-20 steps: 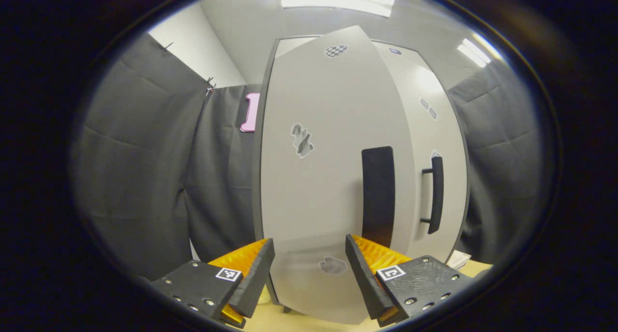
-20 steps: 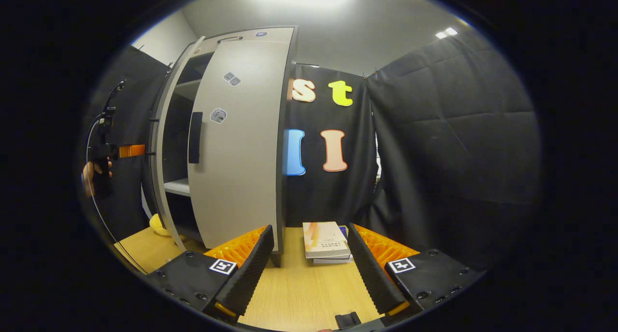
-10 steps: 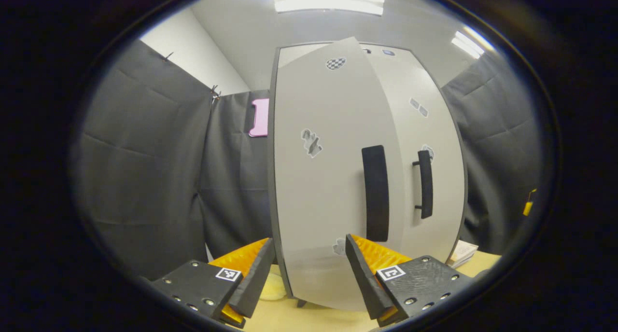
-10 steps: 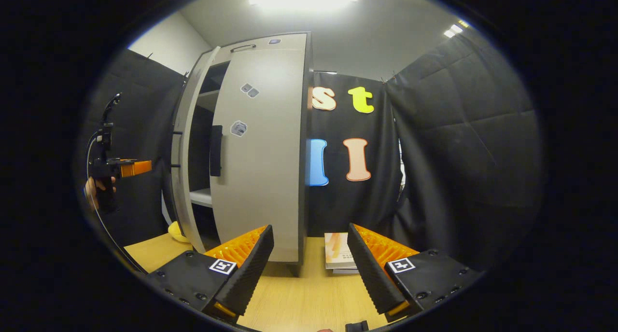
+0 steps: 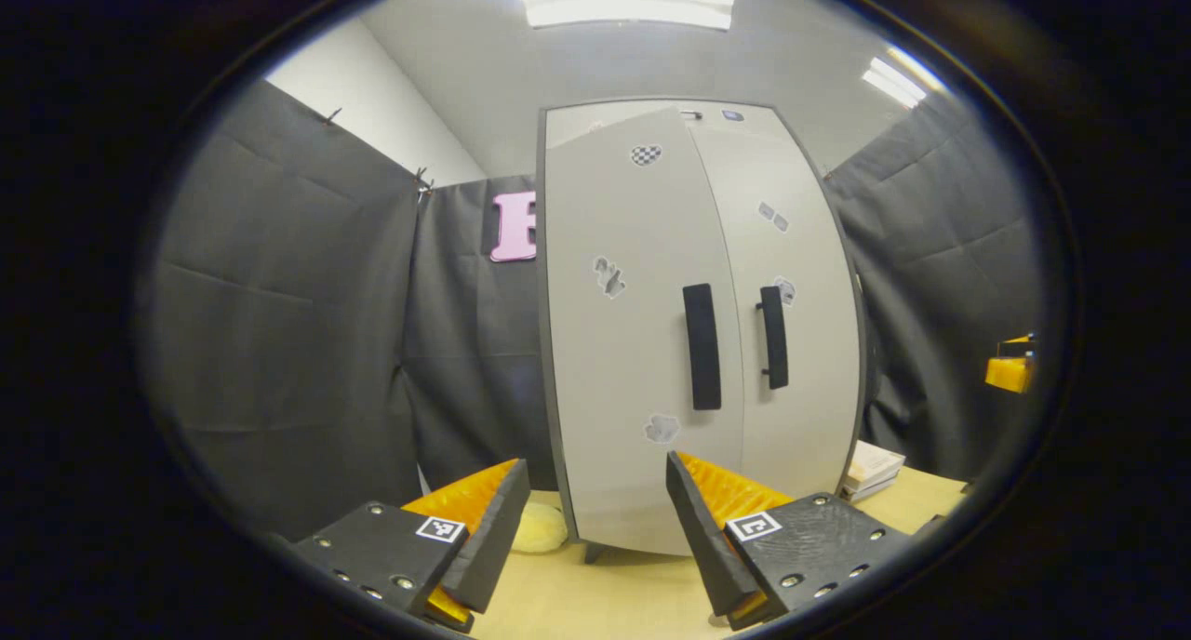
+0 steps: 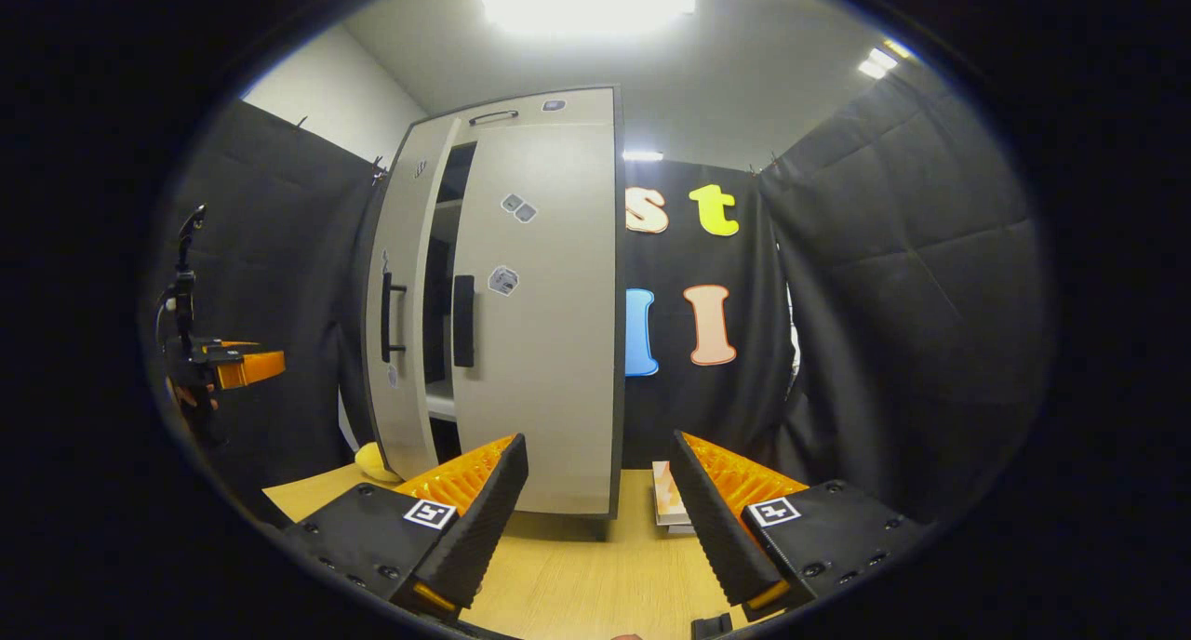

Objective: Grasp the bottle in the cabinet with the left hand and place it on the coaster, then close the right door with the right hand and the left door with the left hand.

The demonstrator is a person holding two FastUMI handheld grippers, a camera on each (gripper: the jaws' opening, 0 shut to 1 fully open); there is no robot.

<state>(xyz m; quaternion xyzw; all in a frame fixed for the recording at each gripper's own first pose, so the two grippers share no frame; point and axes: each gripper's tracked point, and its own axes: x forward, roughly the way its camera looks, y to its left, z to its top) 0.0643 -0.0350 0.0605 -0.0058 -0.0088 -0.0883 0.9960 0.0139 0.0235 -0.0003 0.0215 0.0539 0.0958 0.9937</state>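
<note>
My left gripper (image 5: 595,528) and right gripper (image 6: 600,519) both hang with fingers spread on nothing, facing the cabinet (image 6: 568,119) on the surface (image 6: 577,575), right door (image 6: 549,342) shut, left door (image 6: 405,324) ajar.

Black cloth walls (image 5: 279,324), white ceiling w/ strip lights (image 5: 625,0), wood tabletop (image 6: 577,575).

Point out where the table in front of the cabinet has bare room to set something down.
Bare wood lies on the table between the right claw and the cabinet foot. Crowded spots: the books by the cabinet's right corner, and the yellow object at its left corner, near the left claw.
</note>
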